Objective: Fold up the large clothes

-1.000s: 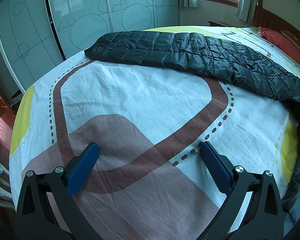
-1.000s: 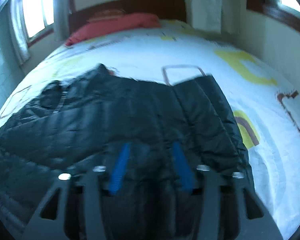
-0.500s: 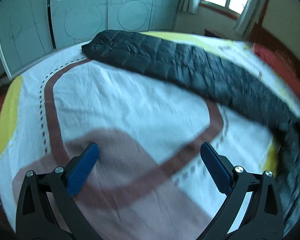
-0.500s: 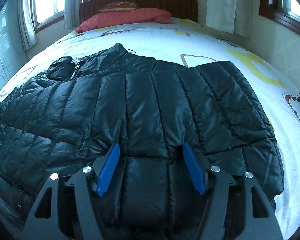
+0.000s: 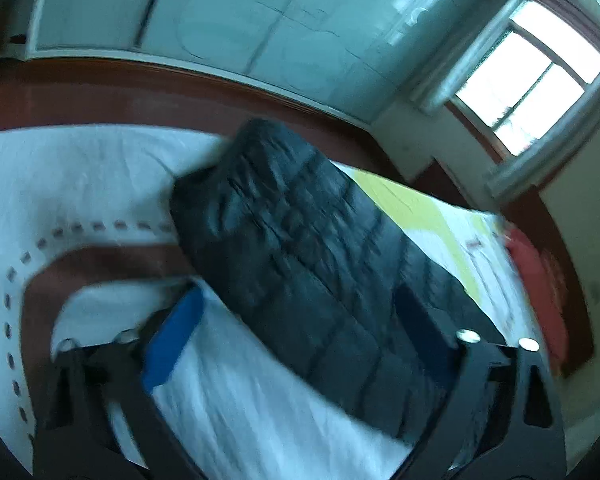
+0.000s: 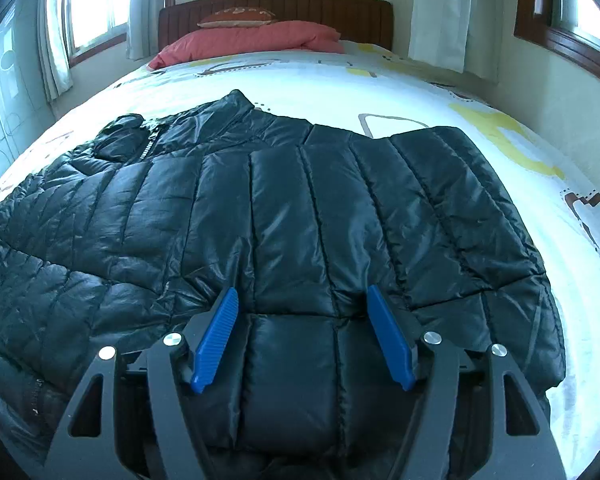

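A black quilted puffer jacket (image 6: 284, 208) lies spread flat on the bed, collar and zip toward the pillows. My right gripper (image 6: 302, 292) hangs low over its near hem. Its blue pads (image 6: 216, 336) stand apart, with one puffy panel bulging between them and the tips sunk into the fabric. In the blurred left wrist view the jacket's long sleeve (image 5: 300, 248) runs slantwise across the sheet. My left gripper (image 5: 296, 300) straddles that sleeve and its jaws are closing. Bare sheet shows between the left pad (image 5: 176, 340) and the sleeve; the other pad is dark against the fabric.
The bed's patterned white sheet (image 6: 440, 92) reaches all round the jacket. Red pillows (image 6: 256, 38) and a wooden headboard (image 6: 276, 2) stand at the far end. Pale wardrobe doors (image 5: 240, 20) and red-brown floor (image 5: 100, 96) lie beyond the sleeve's end. Windows with curtains (image 6: 444, 8) flank the bed.
My left gripper has swung across the sheet to the sleeve and rolled, and its jaws have narrowed around it. My right gripper has sunk slightly onto the hem, opening unchanged.
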The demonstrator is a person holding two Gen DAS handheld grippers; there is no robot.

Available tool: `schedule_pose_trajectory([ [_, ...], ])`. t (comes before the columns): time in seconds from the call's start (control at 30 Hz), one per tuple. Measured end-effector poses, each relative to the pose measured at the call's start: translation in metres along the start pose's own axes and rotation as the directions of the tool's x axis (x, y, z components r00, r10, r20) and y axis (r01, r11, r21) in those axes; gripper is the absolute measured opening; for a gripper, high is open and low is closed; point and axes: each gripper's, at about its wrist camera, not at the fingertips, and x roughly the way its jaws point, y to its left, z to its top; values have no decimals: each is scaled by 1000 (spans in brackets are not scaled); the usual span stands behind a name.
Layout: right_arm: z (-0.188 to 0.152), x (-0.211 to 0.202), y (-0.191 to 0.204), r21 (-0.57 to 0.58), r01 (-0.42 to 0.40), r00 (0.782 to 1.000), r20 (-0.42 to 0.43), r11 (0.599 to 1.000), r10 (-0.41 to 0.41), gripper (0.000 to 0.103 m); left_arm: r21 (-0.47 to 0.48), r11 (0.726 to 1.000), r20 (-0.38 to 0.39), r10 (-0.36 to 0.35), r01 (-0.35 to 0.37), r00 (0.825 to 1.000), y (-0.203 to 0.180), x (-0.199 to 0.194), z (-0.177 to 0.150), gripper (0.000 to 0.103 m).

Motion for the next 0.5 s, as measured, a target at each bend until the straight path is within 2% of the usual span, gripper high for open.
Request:
schedule_pose_trajectory([
  [0.03, 0, 0, 0, -1, 1, 1000, 1, 1000, -1, 67, -2, 1000, 7, 27, -27, 1000, 0, 3, 4, 60],
  [0.07, 0, 0, 0, -1, 0, 1000, 0, 1000, 0, 67, -23, 999, 6, 40, -40, 999, 2, 6, 7, 53],
  [0.13, 0, 0, 0, -3, 1, 1000, 1, 1000, -1, 67, -58, 997, 20, 49, -48, 999, 11, 7, 13, 29],
  [0.23, 0, 0, -1, -3, 0, 1000, 1, 1000, 0, 67, -38, 997, 25, 64, -63, 998, 8, 9, 21, 9],
  [0.4, 0, 1, 0, -4, 0, 1000, 1, 1000, 0, 67, 72, 996, 87, 46, -52, 995, -29, -13, 14, 4],
  [0.5, 0, 1, 0, -4, 1, 1000, 2, 1000, -1, 67, 234, 972, 159, -14, -24, 987, -80, -36, -4, 4],
])
